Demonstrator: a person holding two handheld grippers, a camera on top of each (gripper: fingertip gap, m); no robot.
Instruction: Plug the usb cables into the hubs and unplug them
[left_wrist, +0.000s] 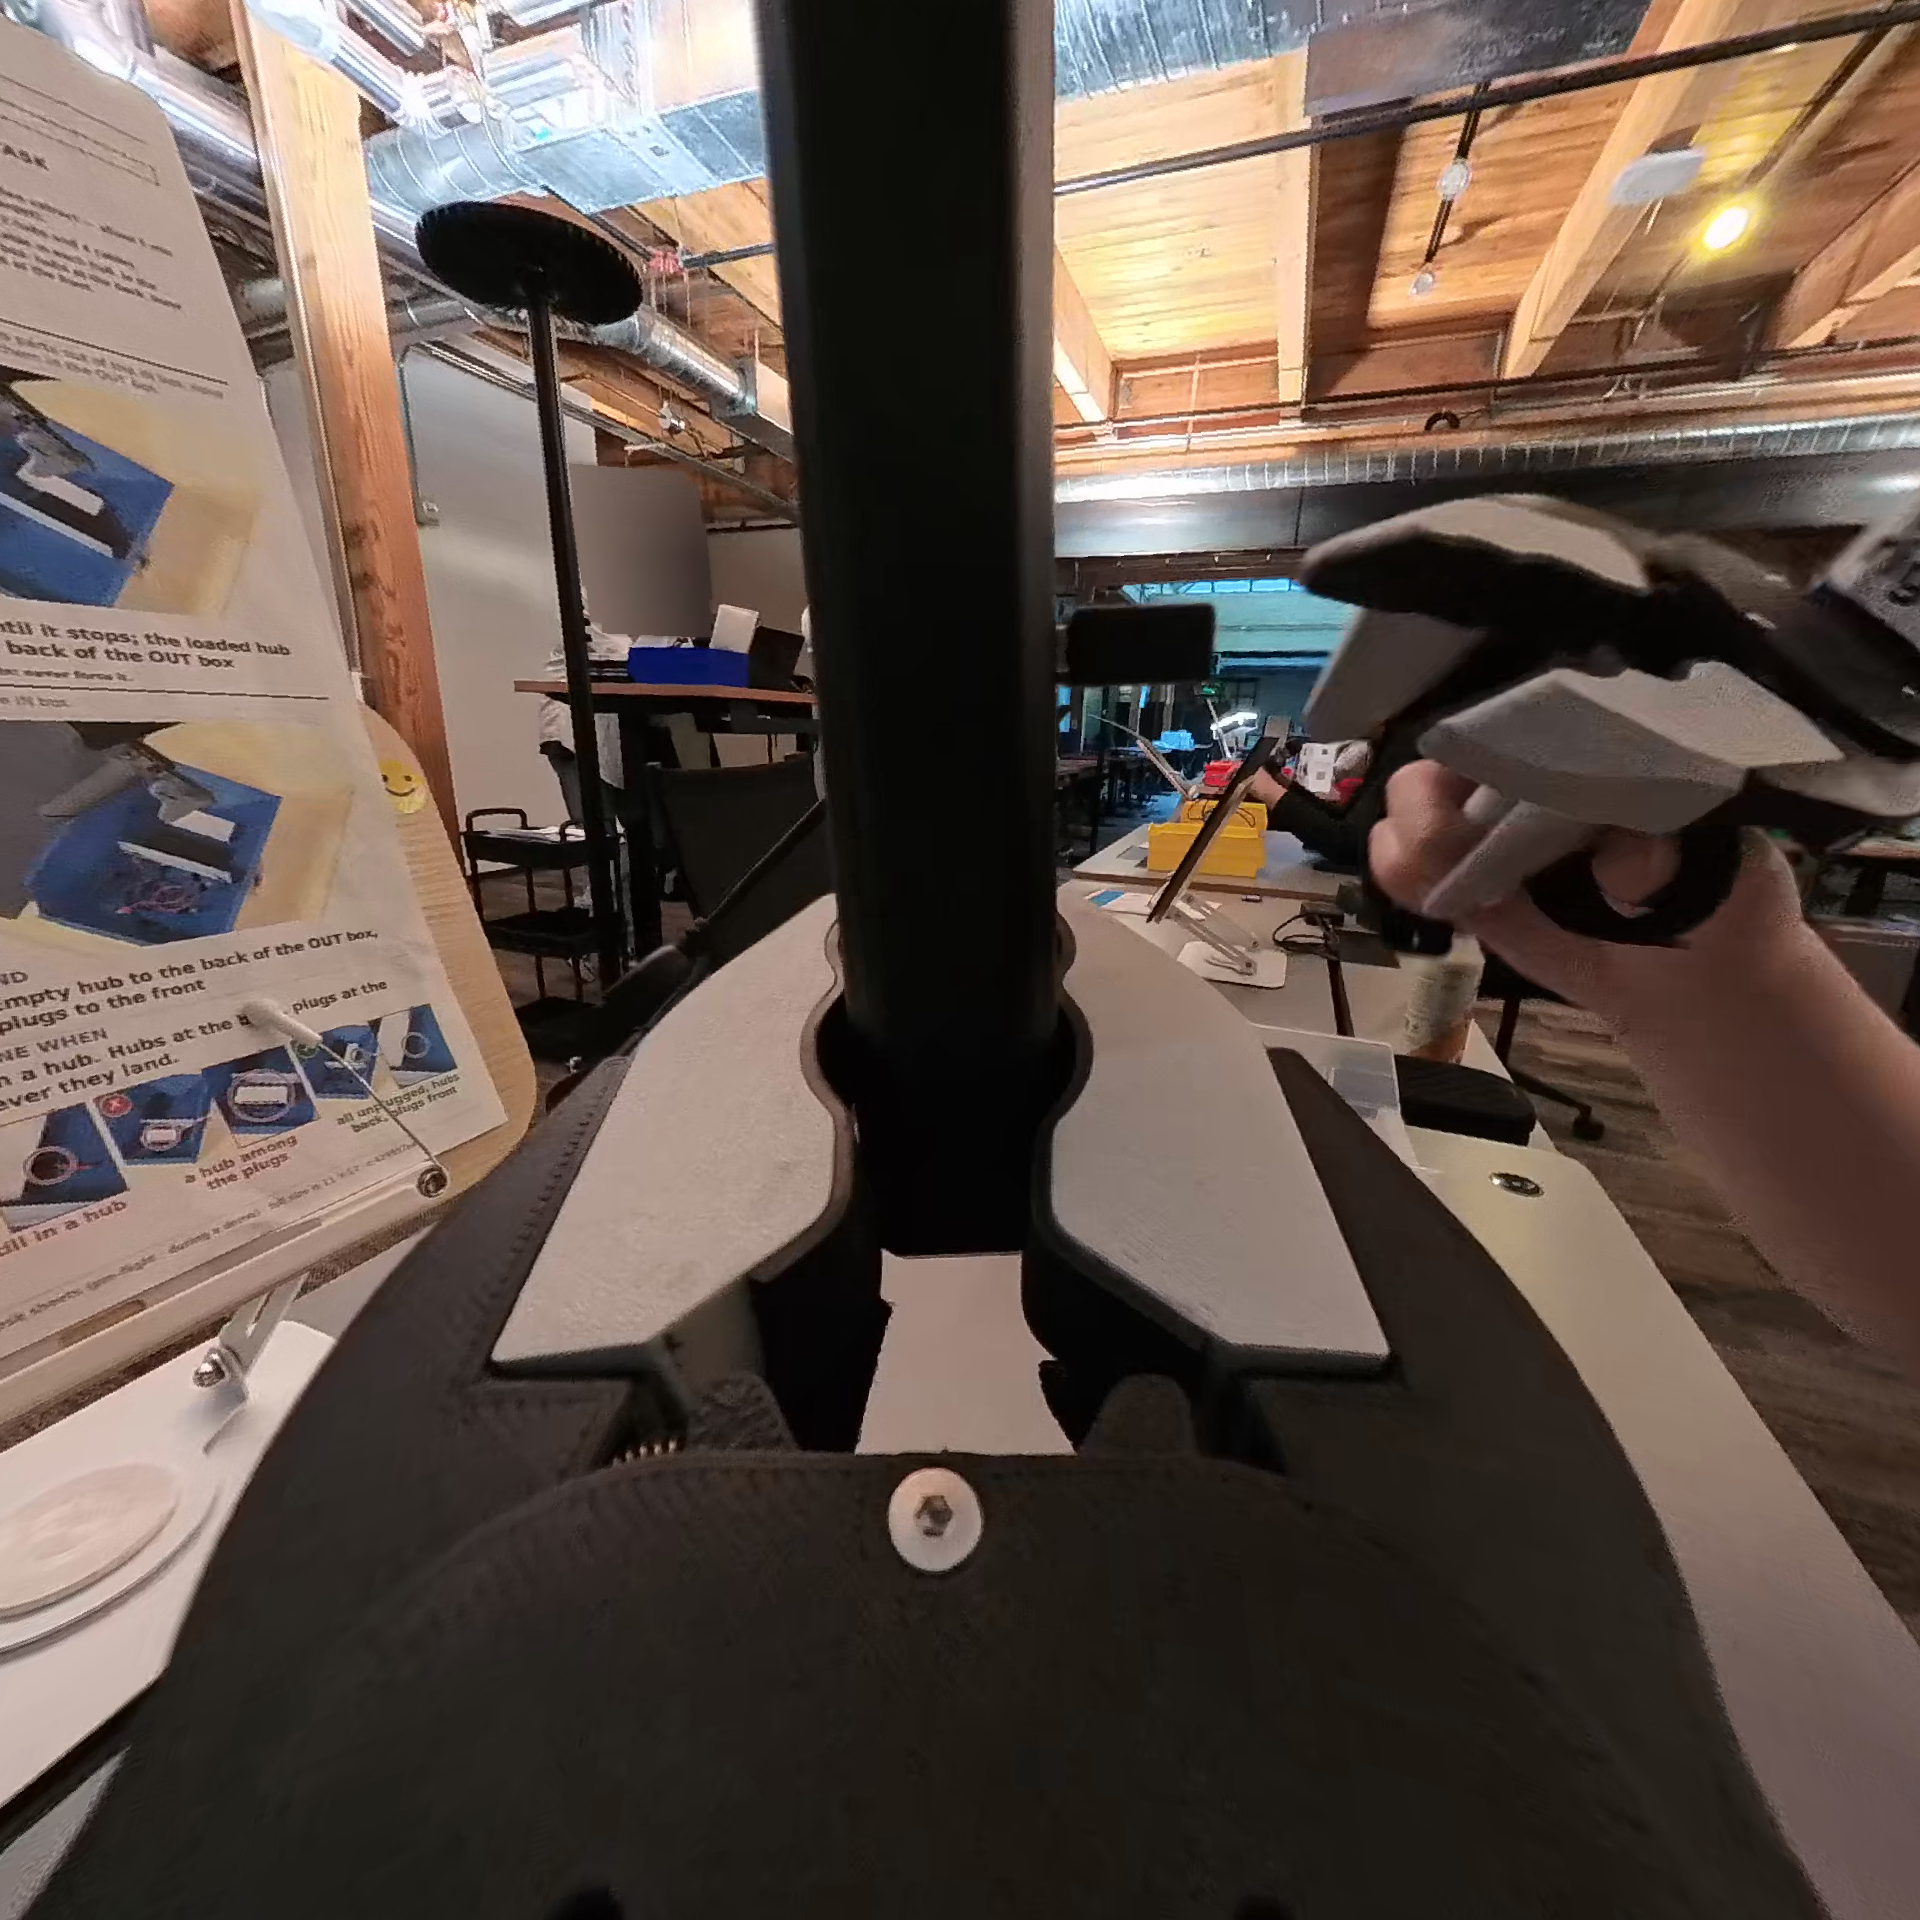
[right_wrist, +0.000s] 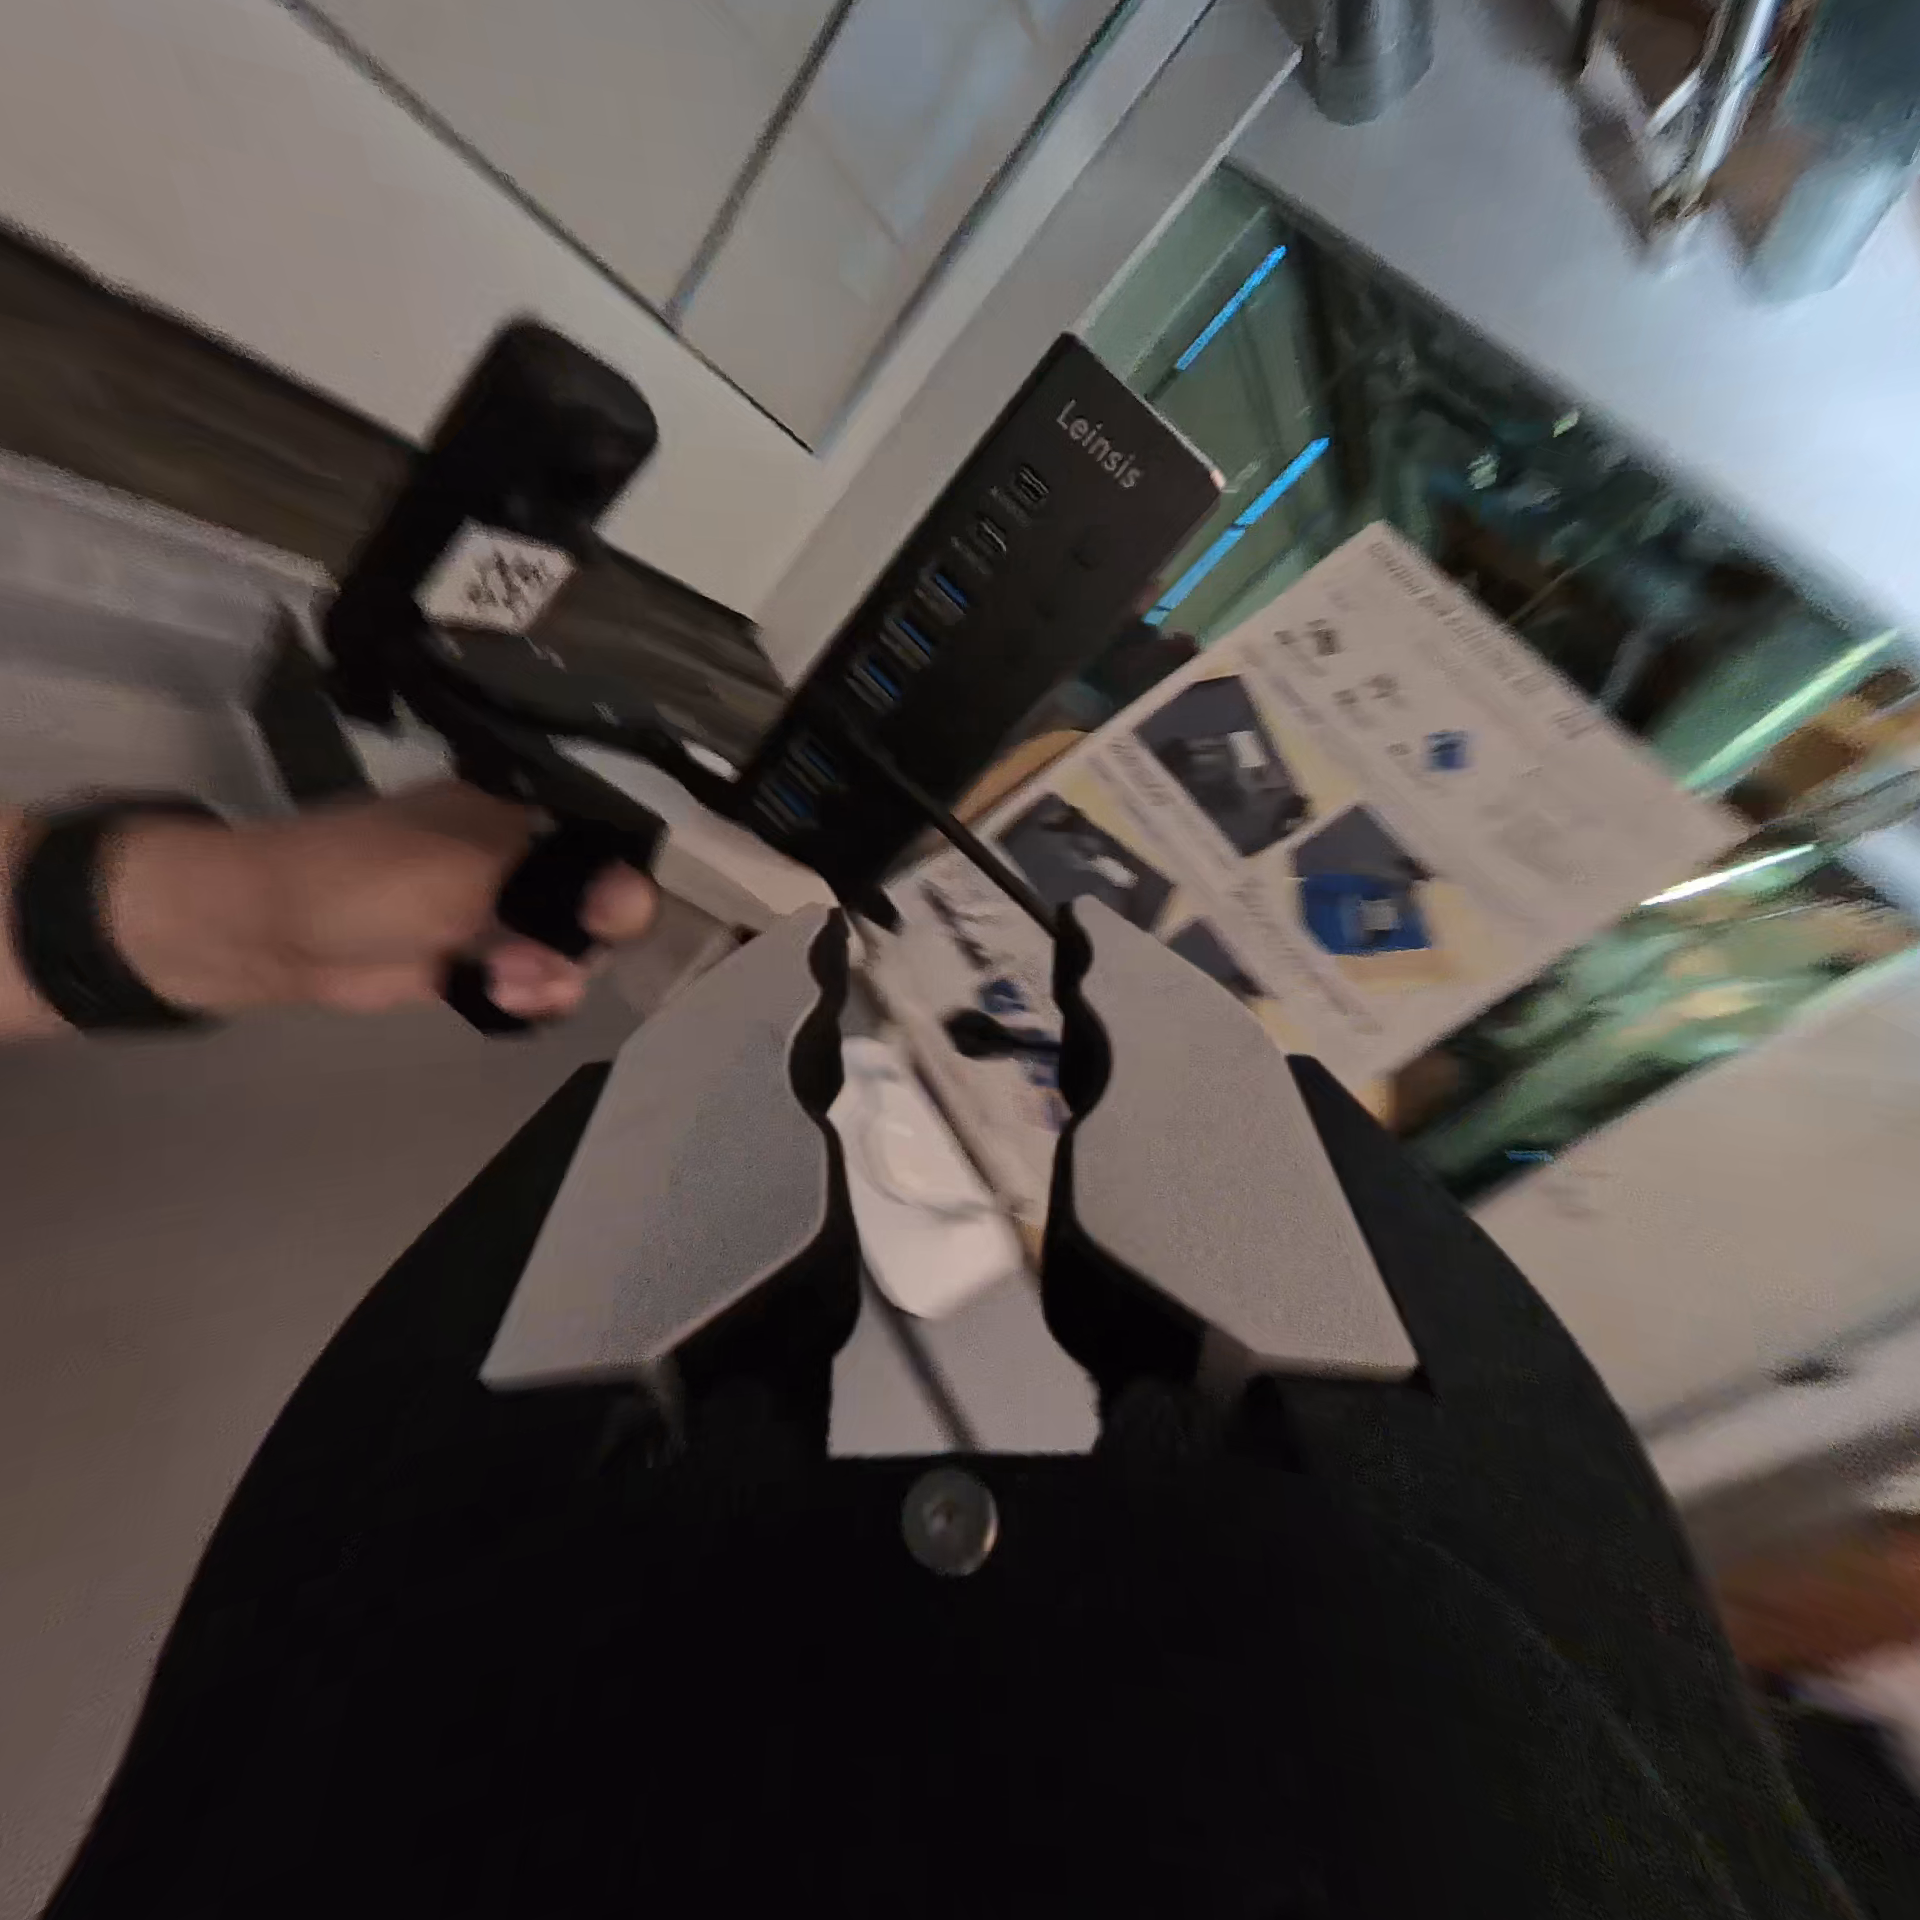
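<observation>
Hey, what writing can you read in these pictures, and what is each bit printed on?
I can't quote writing, so here is what bears it.
Instruction sheet on its stand: printed headings and captions, legible.
Black hub: a pale brand mark near its far end.
White code patch: too blurred to read.

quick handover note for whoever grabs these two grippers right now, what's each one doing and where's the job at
Left gripper: shut on the long black rectangular usb hub, held upright in the air above the white desk.
Right gripper: open and holding nothing, pointed at the hub's port face from close by; this view is motion-blurred.
Cables: no plug is visible in the blue ports that show; a thin black cord runs off the hub's lower end. No loose usb cable is visible in either view.
Printed instruction sheet on a wooden stand is left of the hub.
Left to do: cannot tell how far the plug and unplug cycle has gone.
</observation>
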